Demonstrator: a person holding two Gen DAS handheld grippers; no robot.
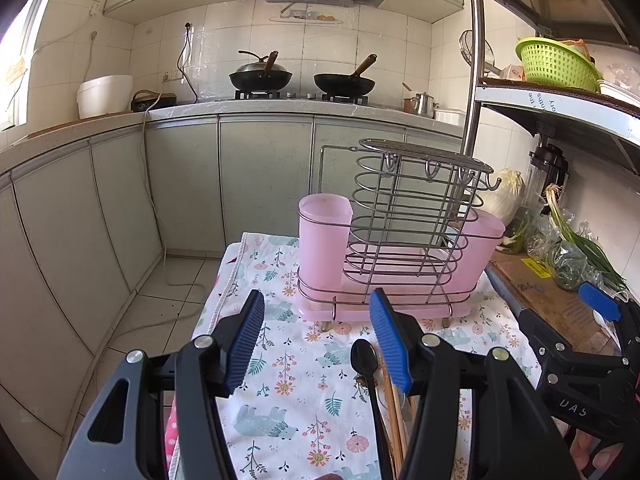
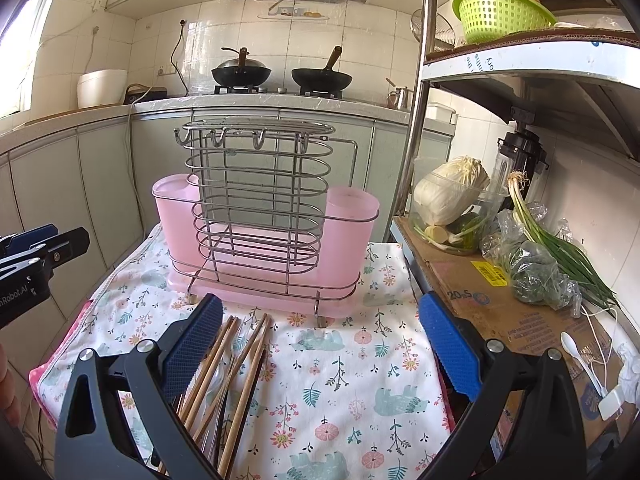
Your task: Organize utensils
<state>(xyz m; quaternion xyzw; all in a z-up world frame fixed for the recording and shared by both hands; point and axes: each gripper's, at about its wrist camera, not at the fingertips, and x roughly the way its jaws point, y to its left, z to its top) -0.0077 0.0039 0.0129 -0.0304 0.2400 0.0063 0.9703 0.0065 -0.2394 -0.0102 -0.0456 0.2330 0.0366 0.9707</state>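
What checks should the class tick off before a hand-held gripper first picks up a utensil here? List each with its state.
1. Left hand-held gripper open, holding nothing: ok.
2. Right hand-held gripper open, holding nothing: ok.
3. Chopsticks within view on the cloth: ok.
4. Black spoon free to grasp: ok.
5. Utensil rack upright, pink cups open on top: ok.
6. Cups empty inside: cannot tell.

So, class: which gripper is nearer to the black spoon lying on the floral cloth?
Left. The left gripper is open with the black spoon just inside its right finger. The right gripper is open further right, over the chopsticks.
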